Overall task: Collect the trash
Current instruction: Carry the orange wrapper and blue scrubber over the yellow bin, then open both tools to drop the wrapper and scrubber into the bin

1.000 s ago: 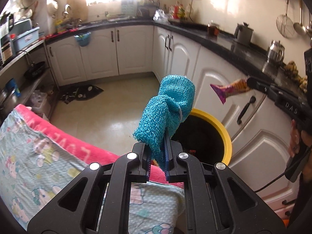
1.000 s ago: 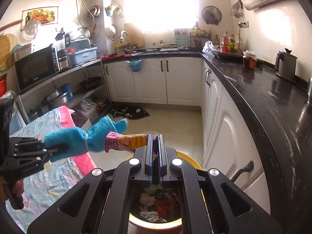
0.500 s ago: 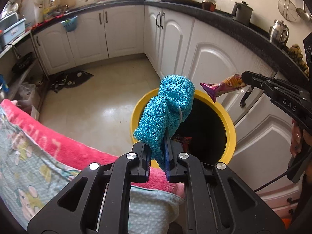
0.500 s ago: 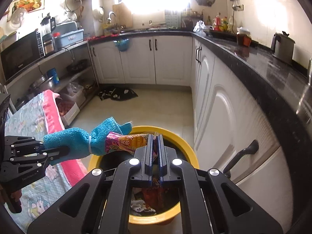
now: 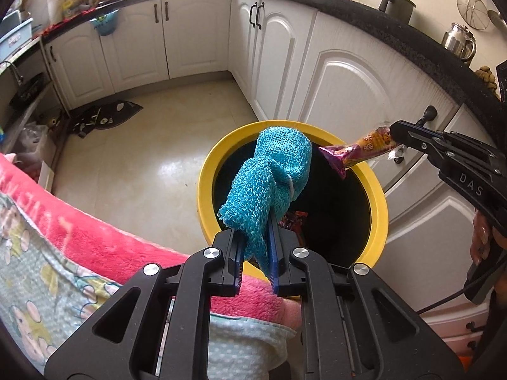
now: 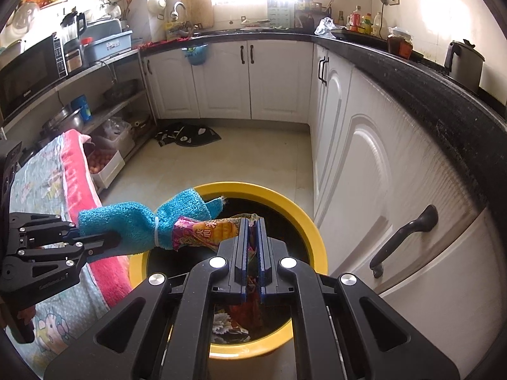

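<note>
L gripper clamped on blue cloth | R gripper clamped on snack wrapper | both items over yellow bin, unreleased | bin w/ trash inside | left: drop both

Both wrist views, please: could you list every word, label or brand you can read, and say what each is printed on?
"DAS": white letters on the black body of the right gripper, cut off at the picture's edge.
Snack wrapper: printed characters, too distorted to read.
Left gripper: small grey lettering on its body, too blurred.
Pink blanket: pale letters along its border, unreadable.
Blue hanging bag: dark print, too small.
</note>
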`<act>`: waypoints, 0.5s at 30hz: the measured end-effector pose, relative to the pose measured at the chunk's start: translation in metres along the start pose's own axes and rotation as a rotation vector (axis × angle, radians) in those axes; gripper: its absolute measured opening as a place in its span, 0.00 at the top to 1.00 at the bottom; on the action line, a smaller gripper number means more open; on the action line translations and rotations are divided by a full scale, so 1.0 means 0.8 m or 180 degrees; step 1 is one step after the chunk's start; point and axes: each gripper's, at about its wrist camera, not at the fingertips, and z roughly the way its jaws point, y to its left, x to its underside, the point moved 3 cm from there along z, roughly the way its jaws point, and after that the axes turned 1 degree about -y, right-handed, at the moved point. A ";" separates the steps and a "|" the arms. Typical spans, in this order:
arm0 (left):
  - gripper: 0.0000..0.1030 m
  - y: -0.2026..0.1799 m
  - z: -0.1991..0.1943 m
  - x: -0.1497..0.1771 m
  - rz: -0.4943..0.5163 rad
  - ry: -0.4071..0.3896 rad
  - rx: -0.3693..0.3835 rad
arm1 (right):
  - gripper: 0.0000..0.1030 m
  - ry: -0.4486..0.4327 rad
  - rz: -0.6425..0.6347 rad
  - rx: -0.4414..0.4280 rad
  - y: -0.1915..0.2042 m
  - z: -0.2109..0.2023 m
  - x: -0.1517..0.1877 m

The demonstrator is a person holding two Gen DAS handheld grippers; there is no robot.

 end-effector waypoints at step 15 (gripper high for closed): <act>0.87 -0.002 0.022 0.000 -0.0033 0.0131 0.0083 | 0.93 0.0164 -0.0143 0.0012 0.015 0.017 0.013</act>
